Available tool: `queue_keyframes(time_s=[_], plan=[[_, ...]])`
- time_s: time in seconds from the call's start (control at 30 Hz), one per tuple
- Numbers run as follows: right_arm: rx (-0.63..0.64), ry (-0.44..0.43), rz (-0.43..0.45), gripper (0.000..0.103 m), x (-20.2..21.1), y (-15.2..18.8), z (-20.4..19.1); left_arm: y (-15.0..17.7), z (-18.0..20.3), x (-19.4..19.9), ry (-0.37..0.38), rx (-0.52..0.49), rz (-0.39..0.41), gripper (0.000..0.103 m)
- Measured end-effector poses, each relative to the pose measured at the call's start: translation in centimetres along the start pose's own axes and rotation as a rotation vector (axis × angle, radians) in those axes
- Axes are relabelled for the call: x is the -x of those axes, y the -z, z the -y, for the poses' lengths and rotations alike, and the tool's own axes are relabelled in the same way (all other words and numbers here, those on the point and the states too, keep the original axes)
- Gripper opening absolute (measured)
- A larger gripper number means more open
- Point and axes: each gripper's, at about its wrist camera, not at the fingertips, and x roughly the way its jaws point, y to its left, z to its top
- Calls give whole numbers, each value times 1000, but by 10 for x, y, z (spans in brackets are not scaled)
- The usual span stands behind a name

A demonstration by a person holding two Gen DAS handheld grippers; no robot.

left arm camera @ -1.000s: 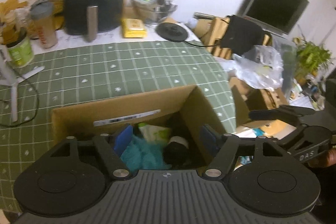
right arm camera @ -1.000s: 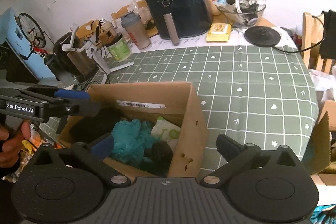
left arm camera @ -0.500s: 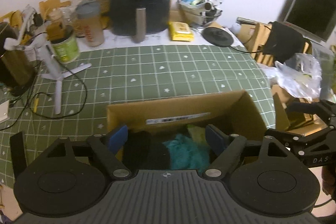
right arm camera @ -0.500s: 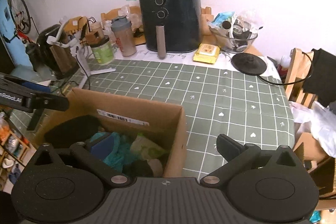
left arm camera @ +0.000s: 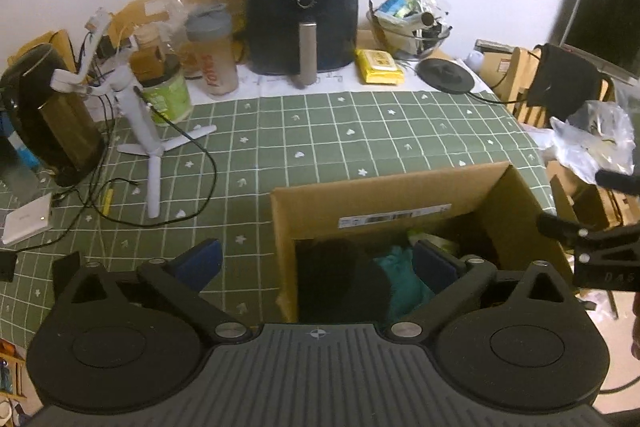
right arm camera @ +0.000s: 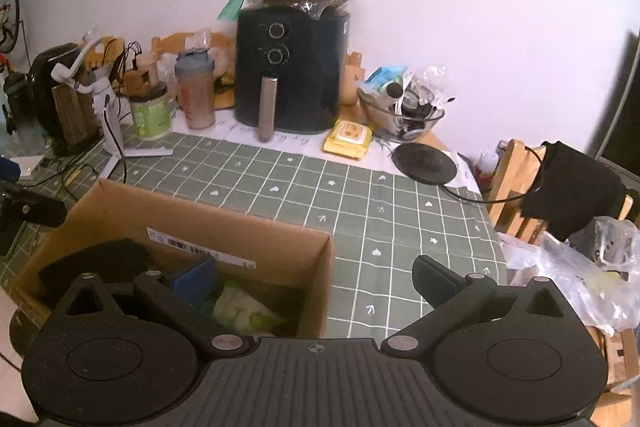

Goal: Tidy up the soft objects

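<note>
An open cardboard box (left arm camera: 384, 195) sits at the near edge of the green checked table; it also shows in the right wrist view (right arm camera: 224, 227). Inside lie a teal cloth (left arm camera: 404, 279), a dark soft item (left arm camera: 336, 279) and a pale green and white pouch (right arm camera: 244, 311). My left gripper (left arm camera: 318, 261) is open and empty, straddling the box's left wall. My right gripper (right arm camera: 316, 277) is open and empty, straddling the box's right wall. The right gripper's fingers (left arm camera: 600, 239) show at the right edge of the left wrist view.
A black air fryer (right arm camera: 290, 71), shaker bottle (right arm camera: 196, 91), green tub (right arm camera: 152, 115), glass bowl (right arm camera: 400, 111) and yellow wipes pack (right arm camera: 348, 139) line the table's back. A white tripod (left arm camera: 148, 131) with cables stands left. A chair (right arm camera: 552, 183) and plastic bags (right arm camera: 580, 275) are right.
Both grippers have drawn back and up from the box. The left one has swung left, the right one right, so each now straddles a box wall. Both stayed open.
</note>
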Motion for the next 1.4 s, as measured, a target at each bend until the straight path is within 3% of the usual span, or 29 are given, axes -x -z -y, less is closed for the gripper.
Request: queue_keyframes(time_s=[0.3, 0.43, 0.67, 0.87, 1.2, 1.4], plan=[[-8, 15, -42, 103, 8, 0, -25, 9, -3, 11, -92, -92, 58, 103], [-50, 37, -119, 103, 6, -3, -28, 11, -7, 11, -41, -83, 33, 103], [-127, -12, -276, 103, 3, -4, -27, 13, -16, 4, -15, -13, -94, 103], [-113, -21, -366, 103, 2, -5, -35, 15, -17, -1, -4, 4, -187, 103], [-113, -7, -543, 103, -10, 2, -40, 24, -13, -8, 33, 36, -289, 103], [-101, -6, -595, 103, -14, 11, -42, 29, -8, -13, 24, 40, -335, 103]])
